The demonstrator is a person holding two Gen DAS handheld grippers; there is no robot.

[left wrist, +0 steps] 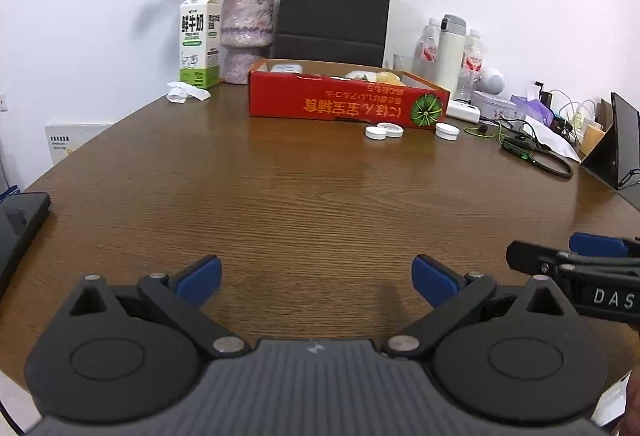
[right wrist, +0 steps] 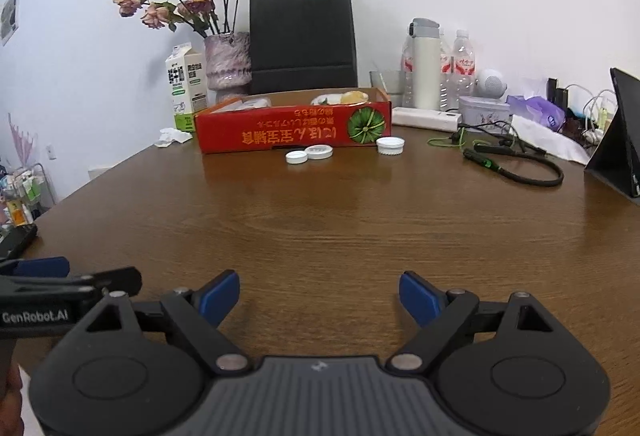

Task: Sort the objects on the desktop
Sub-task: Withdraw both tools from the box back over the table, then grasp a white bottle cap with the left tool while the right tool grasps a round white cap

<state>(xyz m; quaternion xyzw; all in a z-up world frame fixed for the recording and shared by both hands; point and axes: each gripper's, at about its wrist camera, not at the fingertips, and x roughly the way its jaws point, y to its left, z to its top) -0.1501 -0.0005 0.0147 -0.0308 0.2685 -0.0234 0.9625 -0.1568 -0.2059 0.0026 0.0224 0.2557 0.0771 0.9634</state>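
Brown wood-grain counter (left wrist: 320, 187) fills the near half of both views, bare where the two grippers hang over it. The left gripper (left wrist: 316, 282) has its blue pads spread wide with nothing between them, and the right gripper (right wrist: 319, 300) is likewise wide open and empty; each shows at the edge of the other's view, so they sit side by side at the near edge.

What needs sorting lies at the far side: three white caps (right wrist: 318, 151) sit on the counter just in front of a red cardboard box (right wrist: 292, 127), two of them touching or nearly so, the third (right wrist: 390, 145) apart to the right. The box already holds some pale items, too small to identify.

The step in hand looks like a reach toward the caps, with the box as the likely place for them. To do it well, bring one gripper in low and level over a single cap, take the lone right-hand cap first since it has room around it, and close across its rim. The paired caps may slide when nudged on the smooth wood, so separate them gently.

Beyond the box stand a milk carton (left wrist: 199, 41), a vase of dried roses (left wrist: 246, 31), a black paper bag (left wrist: 334, 9), bottles and a flask (left wrist: 450, 51). Cables (right wrist: 516, 163) and a tablet stand (right wrist: 618, 135) crowd the far right against a plain white wall.
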